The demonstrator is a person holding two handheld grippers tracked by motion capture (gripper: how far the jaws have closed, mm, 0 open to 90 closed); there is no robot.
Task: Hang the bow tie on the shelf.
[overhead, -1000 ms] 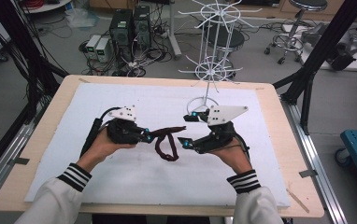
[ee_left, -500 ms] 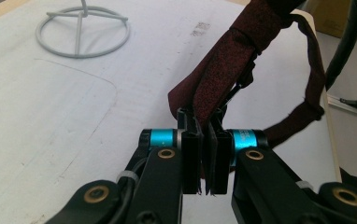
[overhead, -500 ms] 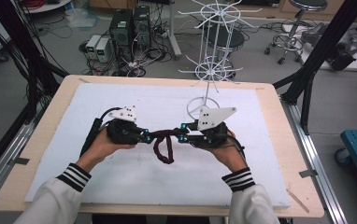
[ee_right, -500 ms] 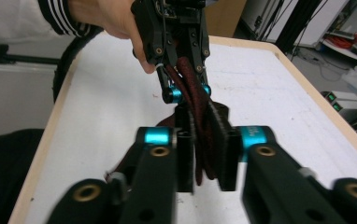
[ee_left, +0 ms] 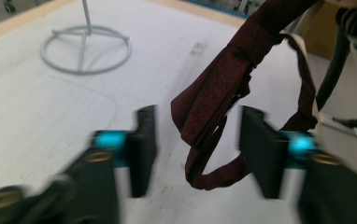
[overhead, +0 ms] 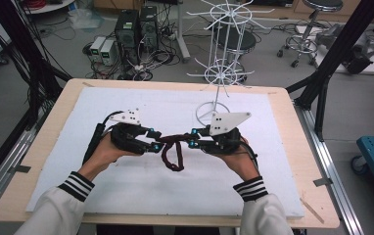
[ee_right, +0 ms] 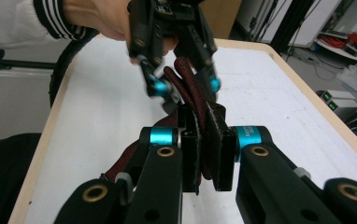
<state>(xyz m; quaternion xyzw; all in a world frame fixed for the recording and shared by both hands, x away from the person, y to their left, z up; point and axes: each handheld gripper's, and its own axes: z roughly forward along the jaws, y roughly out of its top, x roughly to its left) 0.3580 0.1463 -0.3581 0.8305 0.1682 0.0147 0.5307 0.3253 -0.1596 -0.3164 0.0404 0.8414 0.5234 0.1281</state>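
The right gripper (ee_right: 203, 149) is clamped on a dark red strap (overhead: 172, 149), its two black jaws pressed against the folded webbing. Half a second ago it had just met the strap at mid-bench, and a second ago it was farther to the right and clear of the strap, so the grasp is new. The left gripper (ee_left: 194, 149) now has its jaws apart, with the strap hanging loose in the gap between them; in the earlier high views it was the one carrying the strap's end. In the high view the left gripper (overhead: 151, 140) and the right gripper (overhead: 194, 138) face each other near the middle of the bench (overhead: 283, 105), and the strap stretches between them with a loop drooping onto the white mat (overhead: 126, 98). This reads as a handover from left to right, nearly complete: the left only needs to draw back. Just behind the right gripper stands the ring base of a white wire rack (overhead: 222, 73), a likely place to hang the strap, though that is a guess.
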